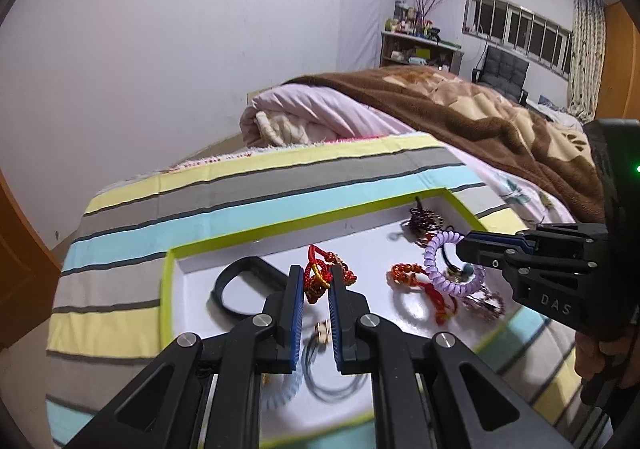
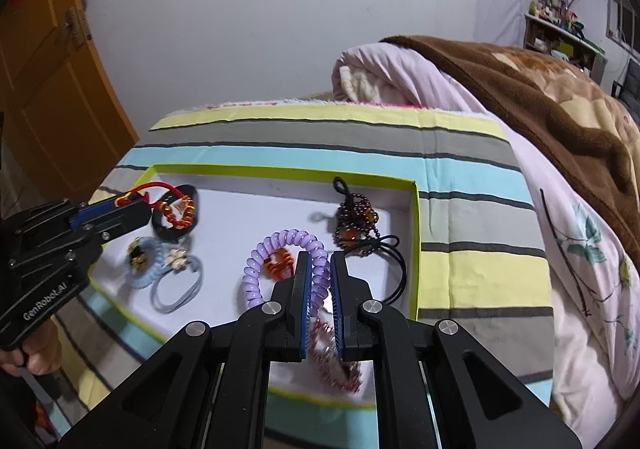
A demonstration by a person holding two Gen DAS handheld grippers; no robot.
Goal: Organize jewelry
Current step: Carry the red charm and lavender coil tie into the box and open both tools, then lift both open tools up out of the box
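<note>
Left wrist view shows our left gripper (image 1: 314, 281) with its jaws drawn narrow on a red braided cord bracelet with a gold bead (image 1: 318, 277), which we hold above the shallow white tray with a lime-green rim (image 1: 280, 227). Right wrist view shows our right gripper (image 2: 320, 269) pinching a lilac coiled plastic hair tie (image 2: 280, 249) between its blue pads, jaws nearly together.

The tray lies on a striped yellow, grey and turquoise bedsheet (image 2: 320, 137). Inside it we see a black band (image 1: 240, 281) on the left, a pale blue coiled hair tie (image 2: 146, 269) touching a thin blue-grey elastic loop (image 2: 180, 289), a dark red beaded bracelet with a black cord (image 2: 356, 217) near the far right corner, and an orange-red knotted piece (image 2: 280, 261) just behind the lilac coil.
</note>
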